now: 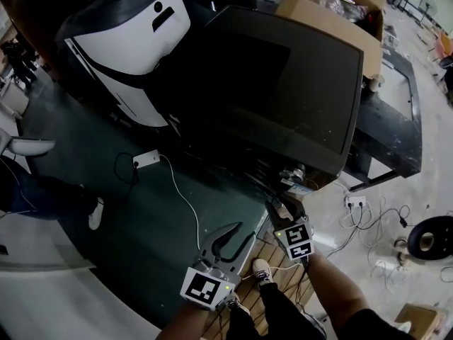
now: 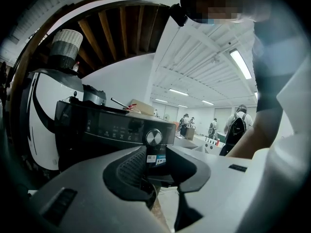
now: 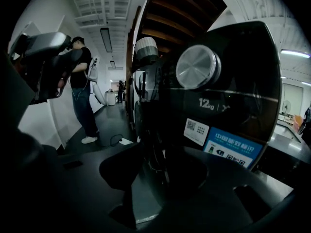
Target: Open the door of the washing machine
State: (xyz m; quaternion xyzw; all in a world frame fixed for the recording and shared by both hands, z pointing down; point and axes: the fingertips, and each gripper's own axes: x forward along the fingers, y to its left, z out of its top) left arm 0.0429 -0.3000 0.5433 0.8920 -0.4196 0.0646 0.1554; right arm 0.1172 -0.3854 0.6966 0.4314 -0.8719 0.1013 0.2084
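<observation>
The washing machine (image 1: 283, 83) is black and I look down on its top in the head view. Its control panel with a silver knob (image 2: 154, 137) faces the left gripper view. My left gripper (image 1: 230, 238) hangs in front of the machine, apart from it, jaws open and empty (image 2: 160, 178). My right gripper (image 1: 280, 205) is close against the machine's front right corner. In the right gripper view the knob (image 3: 198, 66) and blue sticker (image 3: 232, 149) loom just ahead, and the door's rim (image 3: 146, 106) shows edge-on. Its jaws (image 3: 163, 174) stand open with nothing gripped.
A white appliance (image 1: 134, 41) stands left of the machine, and a cardboard box (image 1: 333, 13) sits behind it. A power strip with a white cable (image 1: 146, 159) lies on the dark floor. A person (image 3: 82, 81) stands off to the left, and other people (image 2: 238, 125) are far back.
</observation>
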